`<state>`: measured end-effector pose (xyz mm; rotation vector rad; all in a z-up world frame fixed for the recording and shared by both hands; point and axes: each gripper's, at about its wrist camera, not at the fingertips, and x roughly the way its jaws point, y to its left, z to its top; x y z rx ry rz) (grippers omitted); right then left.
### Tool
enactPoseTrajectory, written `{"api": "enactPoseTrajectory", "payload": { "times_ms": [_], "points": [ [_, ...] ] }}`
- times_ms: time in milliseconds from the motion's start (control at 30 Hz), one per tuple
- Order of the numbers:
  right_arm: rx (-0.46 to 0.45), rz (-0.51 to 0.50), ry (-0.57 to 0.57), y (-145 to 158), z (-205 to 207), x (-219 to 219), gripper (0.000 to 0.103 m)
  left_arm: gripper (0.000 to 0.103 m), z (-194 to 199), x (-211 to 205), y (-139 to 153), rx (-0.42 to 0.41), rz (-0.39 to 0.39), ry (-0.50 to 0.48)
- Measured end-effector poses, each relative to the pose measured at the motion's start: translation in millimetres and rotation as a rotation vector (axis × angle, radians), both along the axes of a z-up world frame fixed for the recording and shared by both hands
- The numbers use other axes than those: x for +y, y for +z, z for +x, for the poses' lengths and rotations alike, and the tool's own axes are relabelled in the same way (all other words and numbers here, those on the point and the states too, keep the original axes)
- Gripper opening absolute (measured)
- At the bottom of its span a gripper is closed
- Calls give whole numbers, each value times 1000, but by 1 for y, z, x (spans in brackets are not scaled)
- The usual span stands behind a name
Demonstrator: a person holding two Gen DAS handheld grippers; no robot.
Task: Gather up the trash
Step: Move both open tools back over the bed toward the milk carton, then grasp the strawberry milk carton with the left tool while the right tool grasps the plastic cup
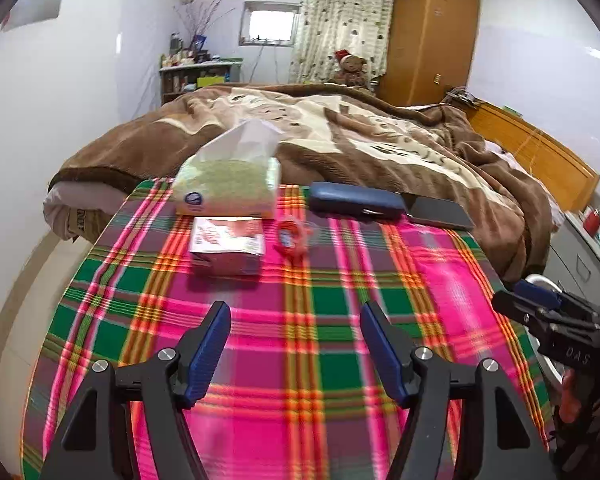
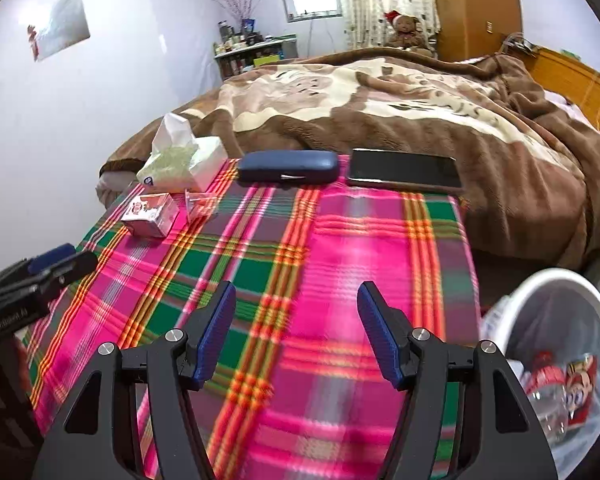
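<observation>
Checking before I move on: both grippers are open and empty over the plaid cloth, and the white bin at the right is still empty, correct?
Not quite. The white bin is not empty: the right wrist view shows a clear bottle with a red label and a red wrapper inside. The rest holds: the left gripper and right gripper are open and empty over the plaid cloth.
</observation>
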<state>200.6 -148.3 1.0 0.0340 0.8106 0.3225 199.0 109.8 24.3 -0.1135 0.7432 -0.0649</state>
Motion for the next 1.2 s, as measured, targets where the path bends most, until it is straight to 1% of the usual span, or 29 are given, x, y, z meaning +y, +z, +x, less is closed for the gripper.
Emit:
{"api": "enactPoseTrajectory", "payload": {
  "times_ms": [133, 267, 367, 433, 533, 633, 667, 767, 933, 1033, 1133, 1200],
  "points": [
    [19, -7, 19, -6, 18, 18, 65, 67, 21, 23, -7, 13, 10, 24],
    [22, -10, 40, -11, 37, 35, 65, 67, 46, 39, -17, 41, -5, 25],
    [29, -11, 48, -14, 51, 45, 65, 67, 59, 41, -22, 38, -8, 9],
    [36, -17, 48, -17, 60, 50, 65, 71, 73, 42, -28, 54, 1, 12],
    [44, -14, 53, -20, 69, 56, 65, 72, 90, 45, -35, 79, -18, 1],
    [50, 14, 62, -19, 79, 60, 65, 73, 99, 48, -37, 65, -18, -4],
    [52, 23, 65, -20, 83, 62, 65, 75, 103, 49, -39, 70, -14, -9],
    [56, 29, 65, -20, 92, 67, 65, 75, 115, 51, -46, 106, -3, -17],
    [58, 51, 101, -19, 100, 78, 65, 75, 125, 48, -55, 117, 43, -25],
    [59, 65, 116, -18, 104, 87, 65, 76, 130, 51, -57, 117, 36, -27],
    [69, 78, 132, -19, 111, 94, 65, 76, 131, 58, -56, 112, -3, -20],
    [74, 71, 155, -20, 111, 102, 65, 76, 130, 61, -56, 114, -2, -17]
  ]
}}
